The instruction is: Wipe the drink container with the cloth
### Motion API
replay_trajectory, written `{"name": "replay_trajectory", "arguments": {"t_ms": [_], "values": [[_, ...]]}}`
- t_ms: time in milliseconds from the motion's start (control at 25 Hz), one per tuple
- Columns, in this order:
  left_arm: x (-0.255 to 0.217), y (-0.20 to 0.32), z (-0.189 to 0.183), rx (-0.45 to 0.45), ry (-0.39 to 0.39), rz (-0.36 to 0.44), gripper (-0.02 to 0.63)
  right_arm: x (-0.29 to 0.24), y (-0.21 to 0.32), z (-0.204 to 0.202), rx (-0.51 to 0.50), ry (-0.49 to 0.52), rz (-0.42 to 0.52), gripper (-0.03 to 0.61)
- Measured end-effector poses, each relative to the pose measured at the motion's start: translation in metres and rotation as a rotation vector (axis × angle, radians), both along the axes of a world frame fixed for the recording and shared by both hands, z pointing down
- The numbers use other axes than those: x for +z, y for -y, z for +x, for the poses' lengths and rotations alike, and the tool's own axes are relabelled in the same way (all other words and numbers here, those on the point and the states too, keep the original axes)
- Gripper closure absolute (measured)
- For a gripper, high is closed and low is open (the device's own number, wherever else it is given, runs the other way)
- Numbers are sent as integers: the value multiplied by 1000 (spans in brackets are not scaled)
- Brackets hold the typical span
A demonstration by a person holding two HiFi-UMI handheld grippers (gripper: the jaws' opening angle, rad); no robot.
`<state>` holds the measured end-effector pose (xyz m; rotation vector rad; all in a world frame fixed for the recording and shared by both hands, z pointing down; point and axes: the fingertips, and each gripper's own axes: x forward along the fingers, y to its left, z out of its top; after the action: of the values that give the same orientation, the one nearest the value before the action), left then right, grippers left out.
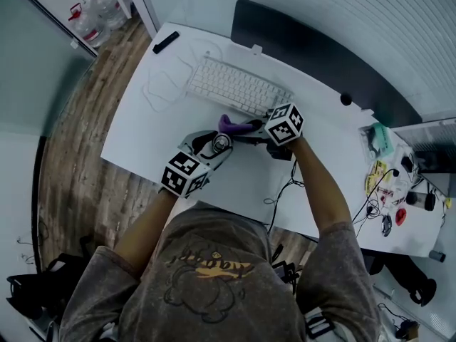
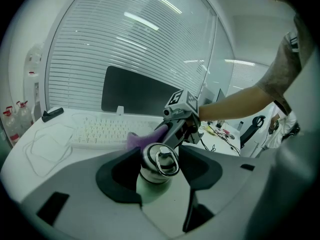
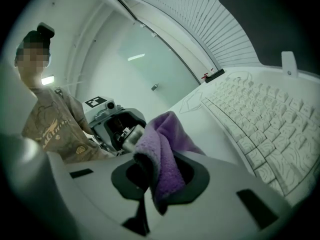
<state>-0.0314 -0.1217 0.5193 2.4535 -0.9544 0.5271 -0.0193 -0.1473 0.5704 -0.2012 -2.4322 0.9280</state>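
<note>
Holding the drink can (image 2: 159, 160) in our left gripper (image 1: 212, 150), we have its jaws standing wide with the can between them, the pads closed against its sides. The can is upright, its silver top with the ring pull facing up. It sits over the near part of the white desk (image 1: 142, 130), in front of the keyboard (image 1: 239, 87). We cannot tell whether its base rests on the desk.

Our right gripper (image 1: 249, 130) comes in from the right, and its jaws are nearly together, pinching a purple cloth (image 3: 162, 154). The cloth bunches up out of the jaws and a fold of it hangs down in front of them. It lies just beyond the can's top, on the keyboard side. We see the two right beside each other, but we cannot tell whether they touch.

Behind the keyboard stands a dark monitor (image 1: 313, 55). A thin white cable (image 1: 167, 84) loops on the desk to the left of the keyboard, and a small black object (image 1: 165, 42) lies at the far left corner. Water bottles (image 1: 92, 13) stand on the wooden floor (image 1: 78, 169) beyond that corner.
</note>
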Motion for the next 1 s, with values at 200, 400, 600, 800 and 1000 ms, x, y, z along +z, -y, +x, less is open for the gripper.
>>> {"name": "replay_trajectory", "arguments": {"t_ms": [200, 400, 600, 800, 1000], "values": [[0, 0, 0, 5, -3, -1, 367, 0, -6, 7, 86, 11, 25, 528], [1, -1, 1, 16, -5, -6, 367, 0, -14, 13, 138, 10, 40, 528], [1, 0, 1, 24, -10, -12, 365, -1, -25, 18, 168, -1, 95, 528], [0, 1, 0, 31, -14, -14, 365, -2, -31, 19, 247, 6, 107, 528], [1, 1, 0, 33, -23, -16, 364, -1, -37, 19, 367, 31, 119, 528]]}}
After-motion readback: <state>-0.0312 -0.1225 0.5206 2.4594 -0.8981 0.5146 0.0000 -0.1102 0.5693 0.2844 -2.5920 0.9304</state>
